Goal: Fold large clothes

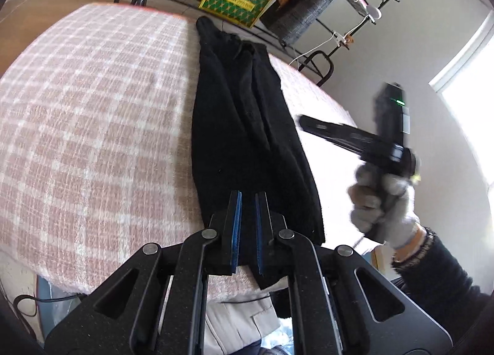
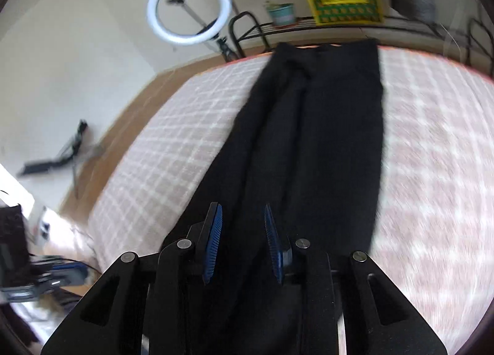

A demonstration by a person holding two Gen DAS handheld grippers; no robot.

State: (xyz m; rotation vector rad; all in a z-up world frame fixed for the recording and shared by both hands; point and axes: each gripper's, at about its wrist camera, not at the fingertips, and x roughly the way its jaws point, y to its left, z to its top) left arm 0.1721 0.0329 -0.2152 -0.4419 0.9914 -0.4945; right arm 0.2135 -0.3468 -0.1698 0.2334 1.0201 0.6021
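Nearest, left gripper [image 1: 248,197]: jaws narrow, almost together, nothing seen pinched between the blue pads, poised over the near end of the black garment [image 1: 247,114]. Right gripper [image 2: 244,216]: jaws part open, empty, above the same near end; seen from the left wrist held up and apart in a gloved hand [image 1: 383,210], off the bed's right edge.

Garment already folded lengthwise into a long narrow strip, running from the near edge of the checked bedcover [image 1: 92,108] toward the far edge, near end hanging a little over the near edge.

Likely next: fold end to end. Best done by opening the left jaws first, taking both near corners at once, pinching all layers together. Lift just clear, carry straight along the strip, keep the long edges aligned. Far end rumpled, so worth smoothing there before laying down.
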